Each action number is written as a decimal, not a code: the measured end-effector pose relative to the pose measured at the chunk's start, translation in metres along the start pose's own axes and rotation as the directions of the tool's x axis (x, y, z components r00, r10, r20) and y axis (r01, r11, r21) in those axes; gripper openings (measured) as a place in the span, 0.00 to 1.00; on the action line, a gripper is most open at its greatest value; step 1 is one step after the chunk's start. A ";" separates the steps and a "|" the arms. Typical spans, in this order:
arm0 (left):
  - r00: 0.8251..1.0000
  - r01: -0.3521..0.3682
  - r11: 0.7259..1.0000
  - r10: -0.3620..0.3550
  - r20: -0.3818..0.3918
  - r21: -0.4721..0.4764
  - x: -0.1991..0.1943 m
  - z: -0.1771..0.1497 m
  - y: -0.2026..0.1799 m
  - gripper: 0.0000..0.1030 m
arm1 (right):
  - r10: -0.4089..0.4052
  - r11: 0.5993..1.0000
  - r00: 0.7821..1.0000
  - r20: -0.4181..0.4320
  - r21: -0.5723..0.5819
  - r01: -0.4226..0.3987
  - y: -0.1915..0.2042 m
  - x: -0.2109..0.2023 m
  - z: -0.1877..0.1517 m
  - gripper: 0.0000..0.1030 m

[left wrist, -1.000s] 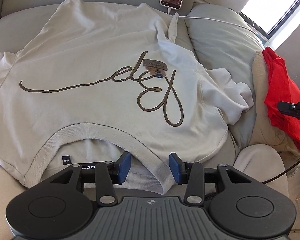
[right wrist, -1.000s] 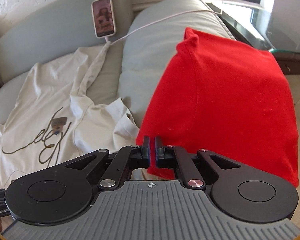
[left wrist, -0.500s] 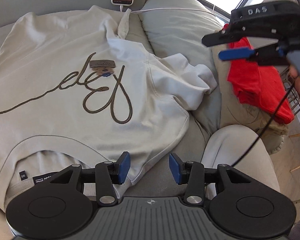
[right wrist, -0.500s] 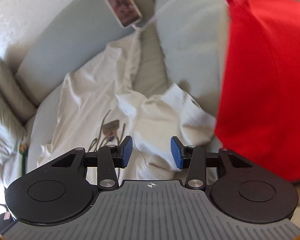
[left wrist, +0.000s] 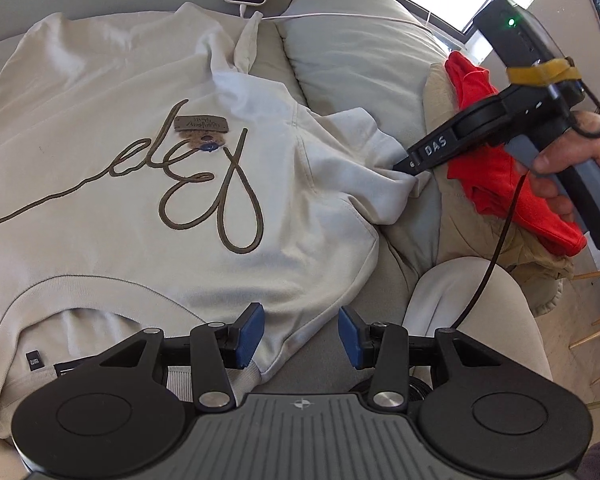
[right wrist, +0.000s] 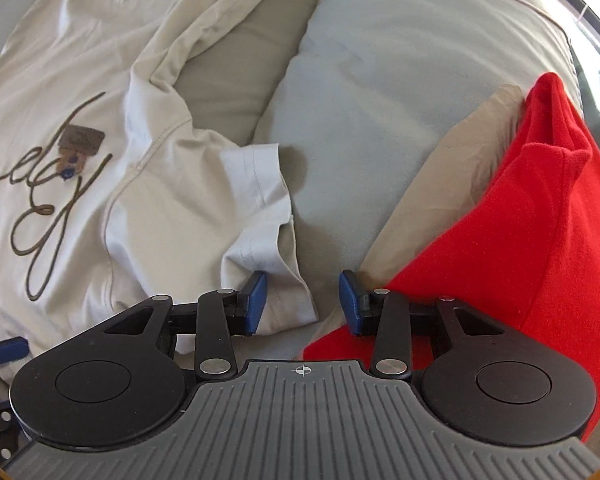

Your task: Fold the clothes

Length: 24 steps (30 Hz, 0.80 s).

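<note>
My left gripper (left wrist: 300, 334) gapes over the cream T-shirt (left wrist: 148, 184) shoulder on the sofa (left wrist: 364, 52); right gripper (right wrist: 303, 302), jaws just opened, empty, over its sleeve (right wrist: 260, 208), red garment (right wrist: 520, 240) beside

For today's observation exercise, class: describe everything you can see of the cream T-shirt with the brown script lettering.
The cream T-shirt looks like soft cotton knit and lies face up, spread over a grey sofa. Brown looping script crosses its chest, with a small brown tag on it. The ribbed neckline with inner labels is nearest the left claw, whose open jaws straddle the shoulder edge. The rumpled short sleeve points towards the red garment, its hem beside the open right claw.
</note>
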State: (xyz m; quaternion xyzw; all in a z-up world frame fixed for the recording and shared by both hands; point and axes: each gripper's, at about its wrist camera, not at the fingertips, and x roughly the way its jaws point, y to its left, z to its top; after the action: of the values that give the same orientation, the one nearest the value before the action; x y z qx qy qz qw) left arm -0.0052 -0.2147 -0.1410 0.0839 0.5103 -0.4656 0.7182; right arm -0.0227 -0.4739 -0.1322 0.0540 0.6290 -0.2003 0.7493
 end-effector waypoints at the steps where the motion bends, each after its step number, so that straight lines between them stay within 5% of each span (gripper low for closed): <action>1: 1.000 0.001 1.000 -0.001 0.002 -0.002 0.000 0.000 0.000 0.40 | -0.019 0.999 1.000 0.003 -0.029 0.019 0.005 0.004 -0.002 0.41; 7: 1.000 0.000 1.000 0.000 0.007 -0.014 0.001 -0.002 0.002 0.41 | -0.092 0.986 0.994 0.065 -0.136 0.100 0.027 0.009 -0.017 0.41; 8: 1.000 -0.001 1.000 0.001 0.008 -0.016 0.001 -0.002 0.002 0.41 | -0.098 0.984 0.993 0.070 -0.143 0.107 0.027 0.008 -0.019 0.37; 10: 1.000 0.000 1.000 0.000 0.010 -0.018 0.001 -0.002 0.002 0.41 | -0.075 0.985 0.995 0.072 -0.150 0.085 0.024 0.004 -0.022 0.07; 13: 1.000 0.004 1.000 -0.004 0.008 -0.020 0.001 -0.002 0.004 0.41 | -0.056 0.988 0.993 0.108 -0.139 0.071 0.020 -0.011 -0.027 0.04; 18: 1.000 -0.007 1.000 0.007 -0.018 0.019 0.004 -0.001 -0.001 0.41 | -0.160 0.983 0.960 0.228 -0.047 0.175 0.010 -0.056 -0.028 0.03; 24: 0.998 -0.019 0.994 0.025 -0.054 0.110 0.008 0.001 -0.009 0.41 | -0.267 0.957 0.948 0.175 -0.068 0.282 0.008 -0.026 -0.017 0.04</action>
State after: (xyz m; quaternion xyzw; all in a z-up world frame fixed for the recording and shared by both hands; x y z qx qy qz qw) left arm -0.0110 -0.2251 -0.1434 0.1417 0.5028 -0.4826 0.7030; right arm -0.0382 -0.4546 -0.1118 -0.0850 0.5752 -0.2772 0.7649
